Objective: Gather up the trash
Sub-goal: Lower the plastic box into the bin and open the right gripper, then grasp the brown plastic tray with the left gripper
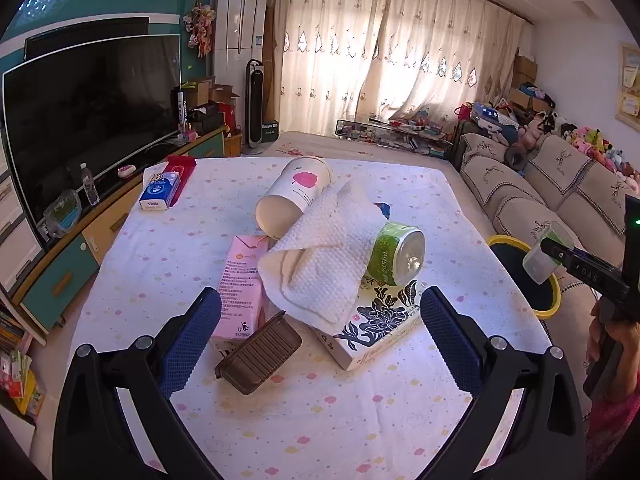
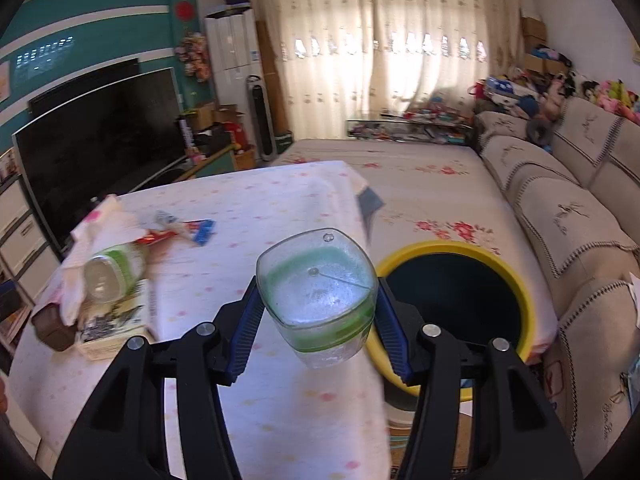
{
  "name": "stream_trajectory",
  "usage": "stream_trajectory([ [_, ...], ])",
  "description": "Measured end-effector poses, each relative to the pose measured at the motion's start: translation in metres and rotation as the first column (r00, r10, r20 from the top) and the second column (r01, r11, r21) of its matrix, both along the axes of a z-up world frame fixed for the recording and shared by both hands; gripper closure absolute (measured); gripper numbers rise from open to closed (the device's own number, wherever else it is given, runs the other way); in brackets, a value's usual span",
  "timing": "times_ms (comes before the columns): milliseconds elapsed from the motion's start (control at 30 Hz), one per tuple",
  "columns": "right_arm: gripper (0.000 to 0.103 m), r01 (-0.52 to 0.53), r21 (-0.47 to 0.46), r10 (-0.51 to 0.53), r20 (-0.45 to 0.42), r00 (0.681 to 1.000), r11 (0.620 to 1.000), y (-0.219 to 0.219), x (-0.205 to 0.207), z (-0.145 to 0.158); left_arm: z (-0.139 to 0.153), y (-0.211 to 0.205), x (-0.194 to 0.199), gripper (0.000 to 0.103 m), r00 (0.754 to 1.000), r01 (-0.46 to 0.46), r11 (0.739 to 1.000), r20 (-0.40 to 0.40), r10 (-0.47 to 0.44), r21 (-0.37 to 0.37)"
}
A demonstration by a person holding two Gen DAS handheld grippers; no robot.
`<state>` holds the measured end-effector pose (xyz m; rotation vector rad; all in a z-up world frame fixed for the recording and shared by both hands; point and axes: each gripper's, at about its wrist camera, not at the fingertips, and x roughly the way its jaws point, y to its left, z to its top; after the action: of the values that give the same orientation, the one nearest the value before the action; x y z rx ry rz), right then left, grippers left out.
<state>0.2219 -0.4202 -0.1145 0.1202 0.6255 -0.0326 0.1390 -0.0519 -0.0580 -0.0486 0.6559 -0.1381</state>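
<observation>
My right gripper (image 2: 316,312) is shut on a clear plastic cup with a green band (image 2: 318,292), held over the table's right edge beside the yellow-rimmed bin (image 2: 456,296). The cup (image 1: 546,258) and the bin (image 1: 524,276) also show in the left wrist view. My left gripper (image 1: 320,316) is open and empty above a trash pile: a brown plastic tray (image 1: 258,354), a pink carton (image 1: 242,284), a white paper towel (image 1: 324,256), a green can (image 1: 396,254), a floral box (image 1: 376,328) and a paper cup with a pink apple (image 1: 294,196).
A blue tissue pack (image 1: 158,192) and a red packet (image 1: 182,174) lie at the table's far left corner. A TV (image 1: 88,120) stands on the left, a sofa (image 2: 568,216) on the right. The table (image 1: 320,412) has a dotted white cloth.
</observation>
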Motion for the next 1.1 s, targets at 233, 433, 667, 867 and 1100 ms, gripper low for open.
stream_trajectory([
  [233,0.051,0.165,-0.016,-0.165,-0.127,0.978,0.986,-0.076,0.044,-0.051,-0.005,-0.012,0.009,0.005,1.000,0.006,1.000,-0.020,-0.006,0.019],
  [433,0.050,0.203,-0.010,-0.201,-0.195,0.960,0.979,-0.097,0.067,-0.084,-0.011,-0.020,0.017,0.005,0.999,0.014,0.999,-0.039,-0.012,0.034],
  [667,0.045,0.211,-0.017,-0.211,-0.179,0.961,0.977,-0.096,0.063,-0.084,-0.015,-0.023,0.024,0.005,0.999,0.015,0.999,-0.050,-0.013,0.038],
  [867,0.044,0.198,-0.029,-0.201,-0.138,0.970,0.980,-0.077,0.044,-0.068,-0.018,-0.019,0.022,0.005,0.999,0.014,0.999,-0.052,-0.011,0.043],
  [1100,0.043,0.156,-0.034,-0.158,-0.096,0.983,0.987,-0.054,0.026,-0.052,-0.032,0.005,0.019,0.005,0.997,-0.026,0.997,-0.070,0.031,0.074],
])
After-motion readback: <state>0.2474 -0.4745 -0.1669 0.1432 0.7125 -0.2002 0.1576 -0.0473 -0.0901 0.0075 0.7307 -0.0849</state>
